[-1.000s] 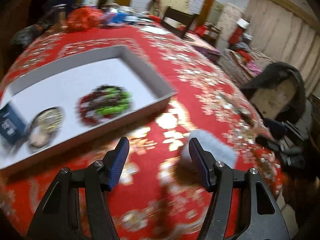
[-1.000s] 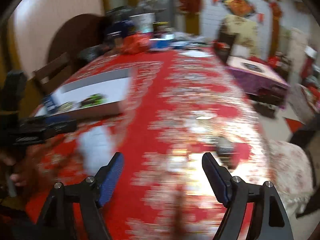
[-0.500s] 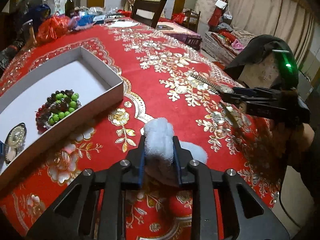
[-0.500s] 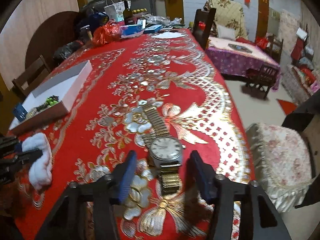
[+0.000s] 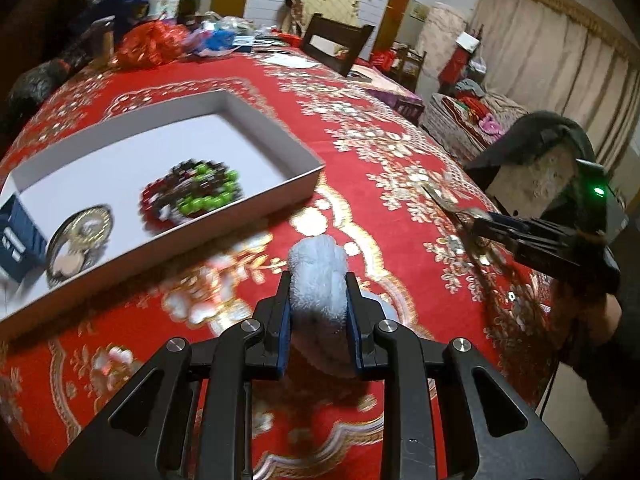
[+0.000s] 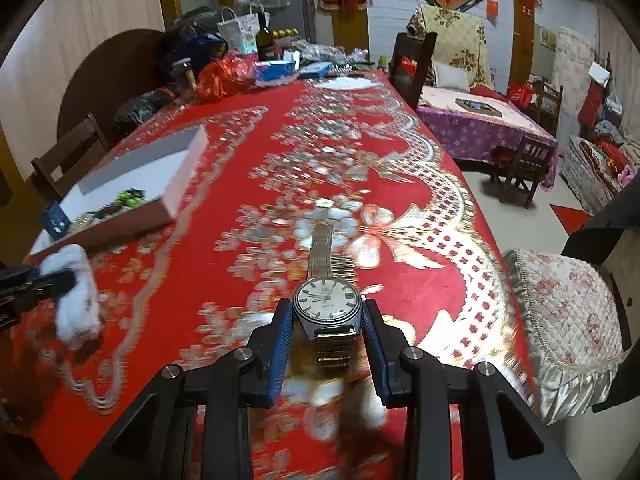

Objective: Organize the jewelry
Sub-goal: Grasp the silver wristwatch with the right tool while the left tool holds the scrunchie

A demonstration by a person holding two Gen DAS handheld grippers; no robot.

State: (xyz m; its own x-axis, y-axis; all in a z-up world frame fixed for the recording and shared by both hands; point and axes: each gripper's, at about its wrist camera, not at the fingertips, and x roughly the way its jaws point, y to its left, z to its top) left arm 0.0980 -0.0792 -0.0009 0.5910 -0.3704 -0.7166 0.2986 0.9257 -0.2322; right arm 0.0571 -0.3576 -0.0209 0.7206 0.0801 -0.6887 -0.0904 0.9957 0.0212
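Observation:
My left gripper (image 5: 318,300) is shut on a white fluffy cloth (image 5: 318,276) and holds it above the red tablecloth. My right gripper (image 6: 327,320) is shut on a silver wristwatch (image 6: 326,300) with a metal band, lifted off the table. The shallow white box (image 5: 280,128) lies at the left and holds a green and dark bead bracelet (image 5: 192,194), a round metal piece (image 5: 78,236) and a small blue box (image 5: 16,240). The box also shows in the right wrist view (image 6: 176,160). The right gripper with the watch shows at the right of the left wrist view (image 5: 472,228).
The far end of the table holds red bags (image 5: 150,46), a bottle (image 6: 264,40) and other clutter. A dark chair (image 5: 336,42) stands at the far side. A cushioned chair (image 6: 560,312) stands at the table's right edge.
My right gripper has shut on the watch and lifted it off the cloth. My left gripper, which closed on the white cloth earlier, has raised it a little.

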